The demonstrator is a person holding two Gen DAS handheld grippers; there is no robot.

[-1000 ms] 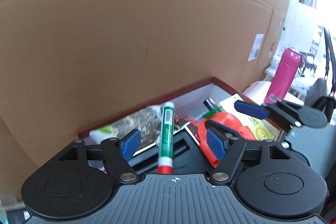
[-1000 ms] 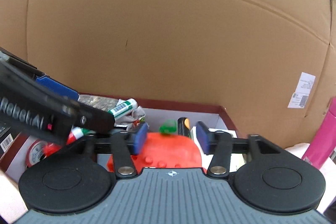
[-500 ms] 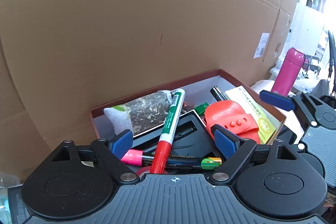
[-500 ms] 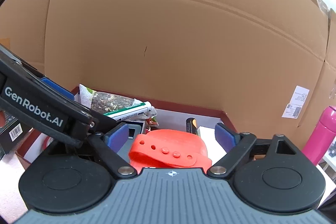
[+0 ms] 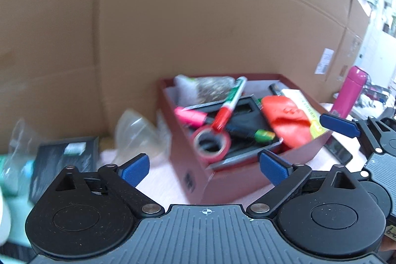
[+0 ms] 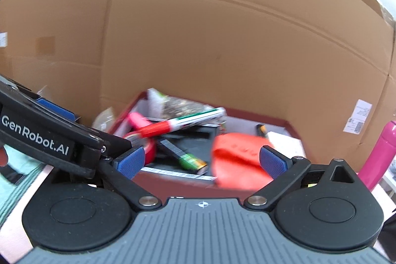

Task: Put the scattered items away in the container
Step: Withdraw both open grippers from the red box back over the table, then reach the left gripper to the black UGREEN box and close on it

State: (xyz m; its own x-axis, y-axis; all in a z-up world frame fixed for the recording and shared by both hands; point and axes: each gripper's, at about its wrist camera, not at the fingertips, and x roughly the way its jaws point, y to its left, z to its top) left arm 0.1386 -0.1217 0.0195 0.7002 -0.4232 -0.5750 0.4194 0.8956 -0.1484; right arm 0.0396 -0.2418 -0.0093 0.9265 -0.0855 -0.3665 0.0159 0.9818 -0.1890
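Now, left wrist view: the left tool point(image 5: 204, 168) has just been spreading its jaws wide, nothing between them.
Container: the dark red box point(image 5: 237, 180) stands ahead against the cardboard wall point(image 5: 173, 24).
Contents: red-capped marker point(image 5: 229, 107) across a red tape roll point(image 5: 211, 142), pink highlighter point(image 5: 190, 115), orange-red rubber piece point(image 5: 288, 121).
Left of box: black carton point(image 5: 61, 160) and clear plastic point(image 5: 138, 132) on the pink table point(image 5: 158, 180).
Right wrist view: the right tool point(image 6: 201, 161), also just opened wide, is empty; the box point(image 6: 170, 181) lies beyond it, a pink bottle point(image 6: 382, 150) at far right.
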